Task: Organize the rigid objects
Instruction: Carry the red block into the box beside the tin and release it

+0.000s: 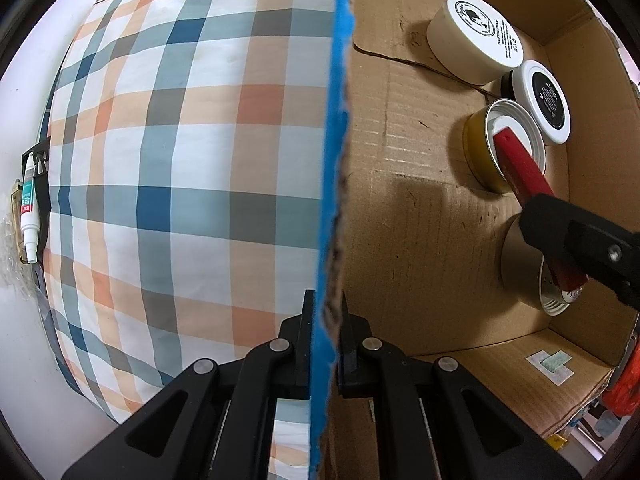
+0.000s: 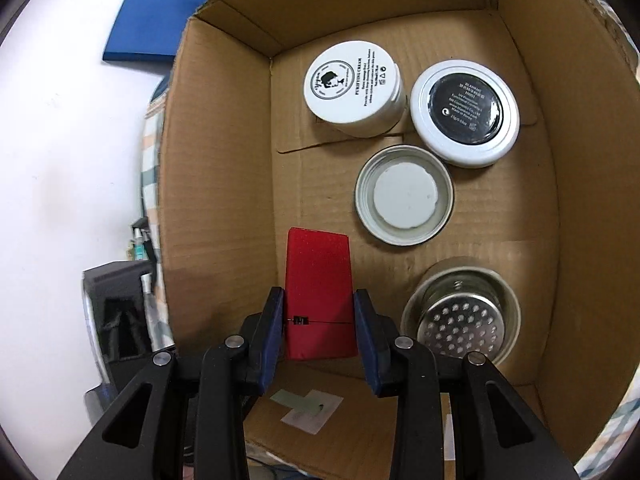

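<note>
The left gripper [image 1: 324,320] sits closest to the lens, its two black jaws clamped tight on the blue-edged wall of the cardboard box [image 1: 400,200], one jaw outside and one inside. Outside that wall lies a checked cloth [image 1: 180,160], and beyond the cloth, well away from the box, a small white tube [image 1: 29,208] rests on the white surface.

The right gripper [image 2: 318,320] is inside the box, its blue-padded jaws closed on the sides of a flat red case [image 2: 318,280], which it holds above the box floor, near the box's left wall as the right wrist view shows it. In the left wrist view the red case [image 1: 524,168] reaches across the front of the other containers.

Four round things stand in the box. A white cream jar [image 2: 352,88] is at the far wall, with a white jar with a black label [image 2: 464,112] just beside it. In front of these stands a tin with a pale lid [image 2: 404,196], yellow on its side in the left wrist view. Nearest the box's front wall is a metal strainer cup [image 2: 460,320], just to the right of the red case.

A blue board [image 2: 140,20] lies outside the box, past its far left corner.
</note>
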The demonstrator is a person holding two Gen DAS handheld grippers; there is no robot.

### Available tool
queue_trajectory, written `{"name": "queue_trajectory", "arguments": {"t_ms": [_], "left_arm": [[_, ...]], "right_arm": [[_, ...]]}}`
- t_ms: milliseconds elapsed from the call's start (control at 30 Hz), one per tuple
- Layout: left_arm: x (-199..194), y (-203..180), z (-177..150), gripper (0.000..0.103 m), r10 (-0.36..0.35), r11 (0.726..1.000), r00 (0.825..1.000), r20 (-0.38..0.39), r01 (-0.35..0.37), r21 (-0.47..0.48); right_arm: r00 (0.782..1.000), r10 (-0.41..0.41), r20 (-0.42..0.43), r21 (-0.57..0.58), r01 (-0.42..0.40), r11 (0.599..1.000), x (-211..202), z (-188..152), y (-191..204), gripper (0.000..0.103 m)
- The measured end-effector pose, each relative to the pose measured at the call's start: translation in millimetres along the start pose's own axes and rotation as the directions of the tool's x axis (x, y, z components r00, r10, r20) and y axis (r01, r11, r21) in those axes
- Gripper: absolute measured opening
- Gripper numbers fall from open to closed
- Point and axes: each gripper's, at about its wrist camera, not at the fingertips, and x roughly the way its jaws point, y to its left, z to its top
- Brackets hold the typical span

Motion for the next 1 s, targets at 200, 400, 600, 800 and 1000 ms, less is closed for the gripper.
{"name": "queue_trajectory", "arguments": {"t_ms": [200, 400, 600, 800, 1000], "left_arm": [[1, 0, 0, 0.004, 0.001, 1.0, 1.0, -0.001, -0.001, 0.001], [2, 0, 1, 0.004, -0.008, 1.0, 1.0, -0.001, 0.008, -0.008], [3, 2, 1, 0.004, -0.006, 1.0, 1.0, -0.001, 0.006, -0.004], [4, 3, 2, 0.004, -0.01, 1.0, 1.0, -0.003, 0.01, -0.005], [5, 1, 2, 0.004, -0.006, 1.0, 1.0, -0.003, 0.006, 0.0]], "right_arm": [[1.0, -0.019, -0.008, -0.006, 0.018, 1.0, 16, 4, 9, 0.037], [0.999, 0.016, -0.048, 0.0, -0.016, 1.0, 34, 8, 16, 0.051], [0.998, -0.029, -0.058, 0.004, 0.029, 1.0, 37, 9, 16, 0.063], [0.999, -0.031, -0.044, 0.01, 0.032, 0.999, 25, 8, 14, 0.081], [0.999, -0.033, -0.001, -0.017, 0.033, 0.999, 0, 6, 18, 0.094]]}}
